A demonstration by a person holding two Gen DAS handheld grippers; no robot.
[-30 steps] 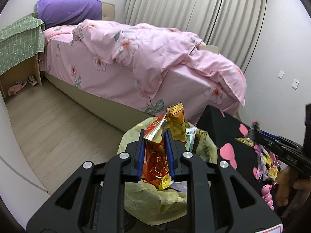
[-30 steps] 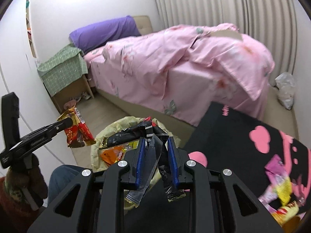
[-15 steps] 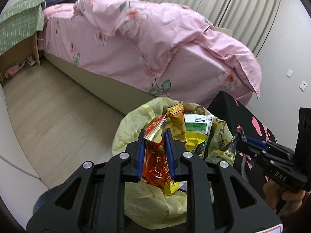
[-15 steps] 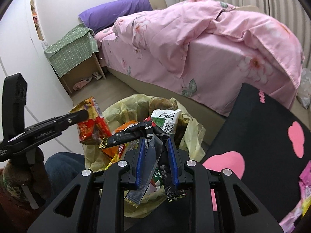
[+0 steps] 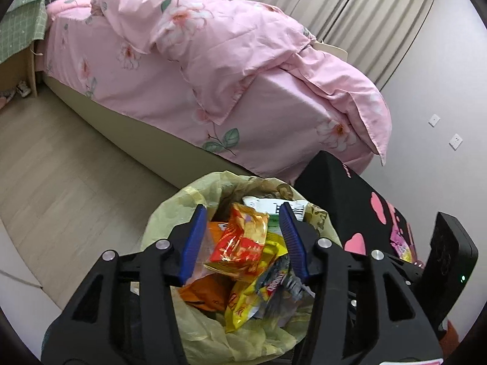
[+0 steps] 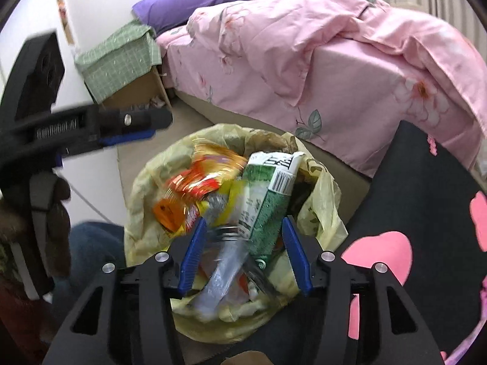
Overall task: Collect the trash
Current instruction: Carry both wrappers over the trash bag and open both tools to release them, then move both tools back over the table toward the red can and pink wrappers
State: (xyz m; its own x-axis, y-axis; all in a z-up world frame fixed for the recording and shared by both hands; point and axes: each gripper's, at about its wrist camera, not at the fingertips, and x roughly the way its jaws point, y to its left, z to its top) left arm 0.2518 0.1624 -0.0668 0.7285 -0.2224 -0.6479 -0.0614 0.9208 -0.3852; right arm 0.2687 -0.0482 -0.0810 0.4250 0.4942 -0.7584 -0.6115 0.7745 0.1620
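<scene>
The red and gold snack wrapper (image 5: pixel 240 243) is lying loose on top of the heap inside the yellow trash bag (image 5: pixel 170 210), touching neither blue pad of the left gripper (image 5: pixel 243 237), whose jaws have just been opening and are now standing apart over the bag's mouth. Beside that wrapper in the bag a green and white packet (image 6: pixel 268 194) is leaning against the far rim, with an orange wrapper (image 5: pixel 204 295) lower down. The right gripper (image 6: pixel 243 246) is hanging over the same bag, its jaws also having just been opening; a dark, blurred wrapper (image 6: pixel 225 261) is showing between its pads, free of both. From the right wrist view, the left gripper (image 6: pixel 134 127) is reaching in above the bag's left edge. Just right of the bag a black cloth with pink hearts (image 6: pixel 426 213) is spreading out. Beyond the bag the bed with its pink floral duvet (image 5: pixel 231 48) is filling the room, a purple pillow (image 6: pixel 188 3) at its head.
</scene>
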